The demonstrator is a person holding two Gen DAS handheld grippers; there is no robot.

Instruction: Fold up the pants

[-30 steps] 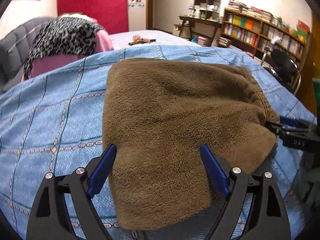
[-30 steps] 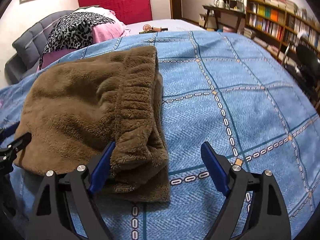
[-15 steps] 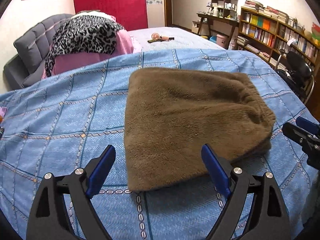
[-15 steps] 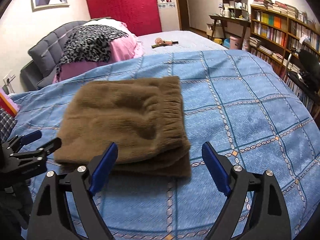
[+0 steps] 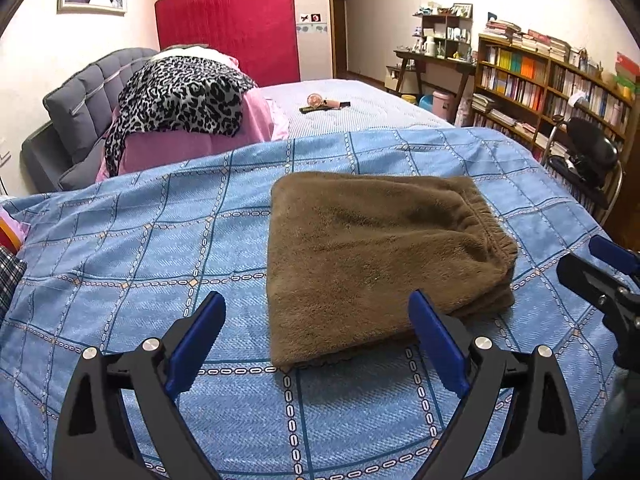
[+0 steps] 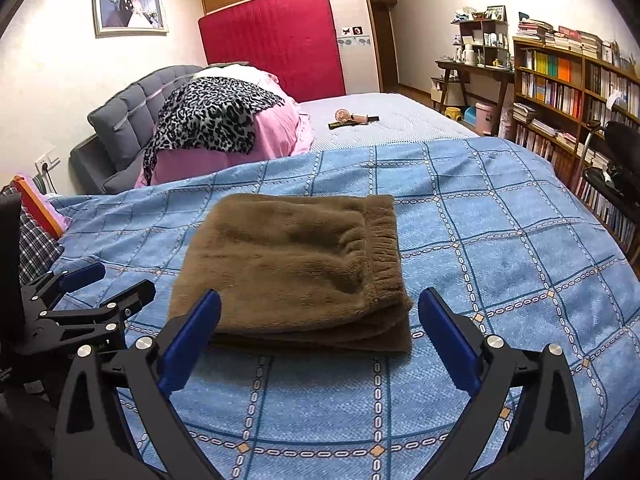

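Brown pants (image 5: 380, 256) lie folded in a thick stack on a blue checked bedspread (image 5: 140, 248), elastic waistband to the right. The left gripper (image 5: 316, 336) hangs over the near edge, jaws just widened and empty; the right gripper (image 5: 600, 268) shows at frame right.

Bookshelf (image 5: 560, 80) cut off at right – titles unreadable.

White walls (image 6: 48, 92) carry a framed photo (image 6: 130, 6). A red panel (image 6: 276, 40) stands behind the grey headboard (image 6: 128, 116). Bookshelves (image 6: 568, 92) and a small desk (image 6: 468, 70) line the right side.
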